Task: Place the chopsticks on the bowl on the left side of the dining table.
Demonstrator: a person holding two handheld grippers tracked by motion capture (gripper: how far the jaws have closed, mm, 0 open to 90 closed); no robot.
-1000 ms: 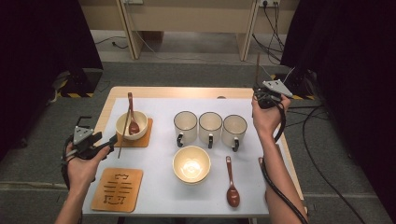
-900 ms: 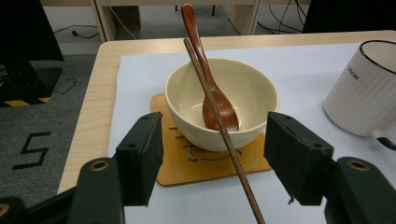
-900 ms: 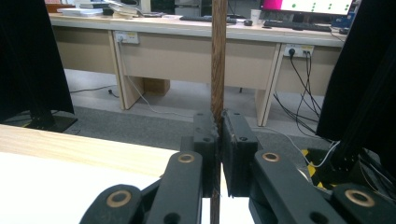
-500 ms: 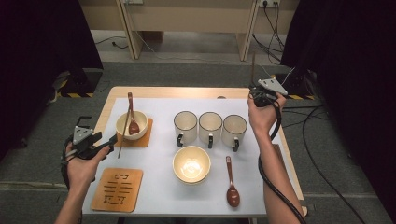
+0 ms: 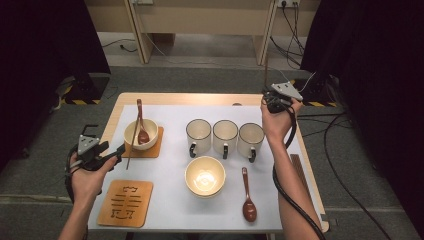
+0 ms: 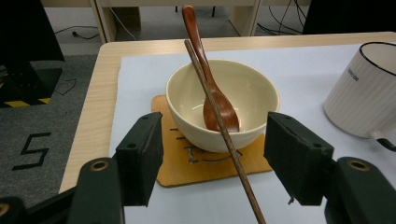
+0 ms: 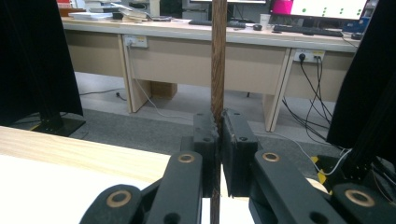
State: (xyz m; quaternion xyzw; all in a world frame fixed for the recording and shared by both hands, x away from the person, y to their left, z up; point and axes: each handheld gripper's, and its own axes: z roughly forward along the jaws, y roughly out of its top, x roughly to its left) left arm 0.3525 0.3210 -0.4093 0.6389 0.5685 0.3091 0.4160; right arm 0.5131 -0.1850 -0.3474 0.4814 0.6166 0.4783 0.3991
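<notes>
At far right of the table (image 5: 165, 100), right tongs (image 7: 218, 128) clamped on an upright chopstick (image 7: 217, 56), lifted for carrying. At left, left tongs (image 6: 212, 147) gaping around second chopstick (image 6: 219, 126) leaning on bowl (image 6: 224, 105), ungripped.

bowl (image 6: 223, 105): cream | spoon (image 6: 212, 88): reddish-brown | chopstick (image 7: 217, 56): dark brown | mugs (image 5: 225, 136): white, black rims
</notes>
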